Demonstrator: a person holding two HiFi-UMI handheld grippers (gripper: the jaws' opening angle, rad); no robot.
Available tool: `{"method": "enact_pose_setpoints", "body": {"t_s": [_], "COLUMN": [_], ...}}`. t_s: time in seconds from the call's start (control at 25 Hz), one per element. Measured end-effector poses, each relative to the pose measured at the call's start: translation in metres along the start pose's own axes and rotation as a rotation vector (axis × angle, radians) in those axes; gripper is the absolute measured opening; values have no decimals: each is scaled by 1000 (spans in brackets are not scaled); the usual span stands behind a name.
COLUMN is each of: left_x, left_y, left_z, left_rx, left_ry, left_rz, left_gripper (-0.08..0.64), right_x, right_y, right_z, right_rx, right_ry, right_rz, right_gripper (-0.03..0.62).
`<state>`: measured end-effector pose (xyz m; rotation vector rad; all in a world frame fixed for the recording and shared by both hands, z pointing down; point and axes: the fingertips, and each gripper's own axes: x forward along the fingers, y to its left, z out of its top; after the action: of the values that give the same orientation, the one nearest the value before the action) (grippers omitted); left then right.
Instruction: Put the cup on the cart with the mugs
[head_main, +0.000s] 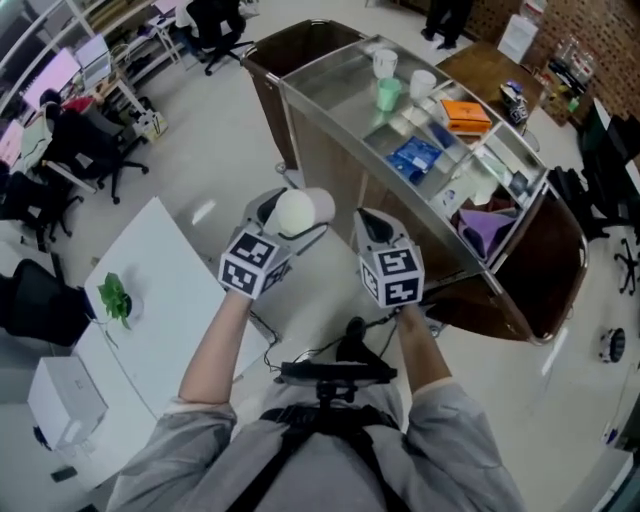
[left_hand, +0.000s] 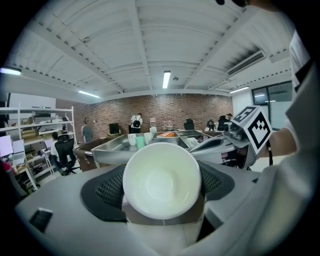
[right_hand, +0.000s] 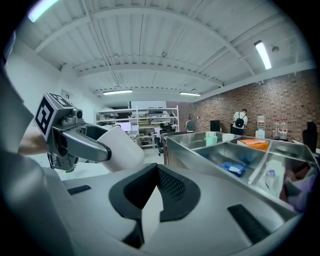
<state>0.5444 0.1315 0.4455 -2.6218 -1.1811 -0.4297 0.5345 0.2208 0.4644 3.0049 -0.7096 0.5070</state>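
Here, the left claw (left_hand: 161, 187) stands spread wide around a white cup (left_hand: 161, 177), its dark ribbed pads (left_hand: 107, 192) pressing on either side of the cup's wall. The cup lies tipped over in that grip, with its open mouth facing back along the jaws and its inside bare. In the head view the same left claw (head_main: 290, 215) carries the cup (head_main: 303, 208) in the air over the pale floor (head_main: 215, 150), its rounded bottom pointing ahead. Just beside it, the right claw (right_hand: 152, 170) is pressed together with nothing between its jaws. In the head view it (head_main: 372, 228) sits level with the left one, and both marker cubes face up. From the right gripper view the cup (right_hand: 122, 147) shows at the left, slanted in the other claw. Ahead of both claws, and apart from them, stands a steel cart (head_main: 340, 135) with a divided top tray. At its far end are the mugs: a white one (head_main: 385, 63), a green one (head_main: 388, 93) and another white one (head_main: 422, 83). Nearer compartments hold an orange box (head_main: 465, 115), a blue packet (head_main: 415, 157) and a purple cloth (head_main: 487, 228). To the left of the person is a white worktop (head_main: 170, 290) with a green sprig (head_main: 113, 297) on it.
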Motion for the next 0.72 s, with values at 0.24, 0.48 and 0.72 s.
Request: {"method": "enact_pose_setpoints", "body": {"t_s": [0.24,0.48,0.72], "left_x": [36,74,131], "left_y": [52,96,139], "left_z": [57,104,132], "left_rx": [8,50,85], "left_ry": [-32,-29,-7], "left_rz": [99,126,82], "left_gripper": [431,430,430], "right_x": [38,73,115], "right_y": [-39,-81,-117], "right_z": [62,105,132], "right_rx": [-52,-71,-79], "right_ry": [-41,-57,-59], "right_rz": [69,69,37], "right_gripper": [8,8,8]}}
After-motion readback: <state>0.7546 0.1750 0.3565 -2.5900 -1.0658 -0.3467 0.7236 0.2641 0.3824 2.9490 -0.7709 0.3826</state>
